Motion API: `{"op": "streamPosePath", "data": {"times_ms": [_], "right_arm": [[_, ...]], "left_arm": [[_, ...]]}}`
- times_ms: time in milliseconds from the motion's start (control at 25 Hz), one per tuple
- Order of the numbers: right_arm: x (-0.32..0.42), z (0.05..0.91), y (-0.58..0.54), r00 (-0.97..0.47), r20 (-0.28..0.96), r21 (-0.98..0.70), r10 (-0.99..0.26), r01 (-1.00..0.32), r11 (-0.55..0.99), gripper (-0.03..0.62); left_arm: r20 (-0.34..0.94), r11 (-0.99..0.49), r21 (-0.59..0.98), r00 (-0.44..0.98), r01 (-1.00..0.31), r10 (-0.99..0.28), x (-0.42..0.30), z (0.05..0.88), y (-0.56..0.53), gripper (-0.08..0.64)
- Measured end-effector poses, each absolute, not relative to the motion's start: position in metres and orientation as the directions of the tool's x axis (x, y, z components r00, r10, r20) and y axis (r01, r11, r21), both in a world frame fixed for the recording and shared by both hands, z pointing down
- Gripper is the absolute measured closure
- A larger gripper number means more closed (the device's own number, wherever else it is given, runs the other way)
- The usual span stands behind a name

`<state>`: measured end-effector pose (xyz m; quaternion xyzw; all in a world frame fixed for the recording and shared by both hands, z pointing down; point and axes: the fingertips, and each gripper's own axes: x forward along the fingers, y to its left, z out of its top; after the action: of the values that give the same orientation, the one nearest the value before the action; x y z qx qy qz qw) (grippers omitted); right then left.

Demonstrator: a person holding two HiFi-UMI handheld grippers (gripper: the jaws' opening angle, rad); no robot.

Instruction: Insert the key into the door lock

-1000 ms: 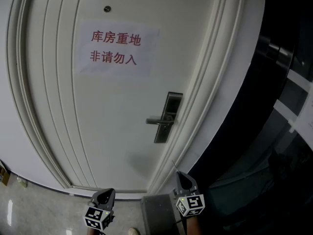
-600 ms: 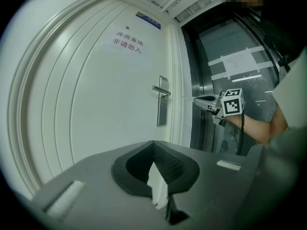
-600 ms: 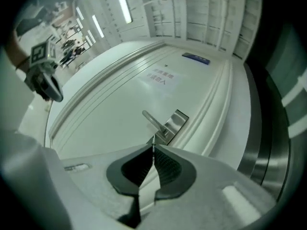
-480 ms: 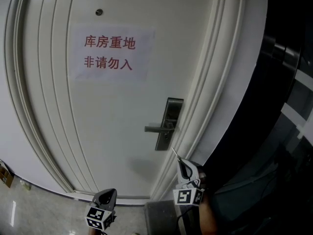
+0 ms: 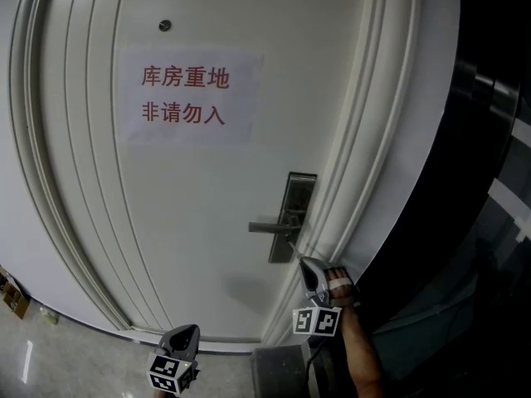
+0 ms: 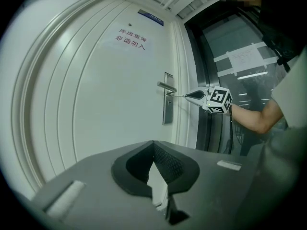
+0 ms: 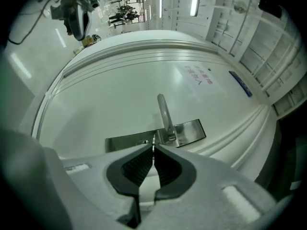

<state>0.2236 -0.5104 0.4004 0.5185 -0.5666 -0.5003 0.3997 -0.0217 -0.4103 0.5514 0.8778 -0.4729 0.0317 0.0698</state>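
Observation:
On the white door (image 5: 191, 222) a steel lock plate (image 5: 292, 214) carries a lever handle (image 5: 270, 227). My right gripper (image 5: 311, 274) is shut on a thin key (image 5: 294, 245) whose tip points at the lower part of the plate, just short of it. In the right gripper view the key blade (image 7: 153, 139) sticks out of the jaws in front of the lock plate (image 7: 129, 142), close to its keyhole (image 7: 144, 142), beside the handle (image 7: 164, 114). My left gripper (image 5: 184, 334) hangs low before the door, shut and holding nothing. From there I see the right gripper (image 6: 194, 95) and key (image 6: 180, 96).
A paper sign (image 5: 187, 96) with red characters is stuck on the door below a peephole (image 5: 165, 26). Moulded door frame (image 5: 365, 164) runs right of the lock, then a dark glass wall (image 5: 489, 181). A grey box (image 5: 278, 371) stands on the floor.
My right gripper has risen toward the lock plate and rolled, bringing the key tip up near the plate. The left gripper has stayed low.

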Motion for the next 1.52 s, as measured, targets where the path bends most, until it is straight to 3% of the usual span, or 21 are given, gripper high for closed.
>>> {"op": "streamPosePath", "data": {"times_ms": [1520], "right_arm": [[0.232, 0.426, -0.563, -0.029, -0.003, 0.995, -1.000, -0.100, 0.000, 0.581]], "left_arm": [[0.138, -0.516, 0.140, 0.532, -0.845, -0.835, -0.037, 0.568, -0.437, 0.558]]}}
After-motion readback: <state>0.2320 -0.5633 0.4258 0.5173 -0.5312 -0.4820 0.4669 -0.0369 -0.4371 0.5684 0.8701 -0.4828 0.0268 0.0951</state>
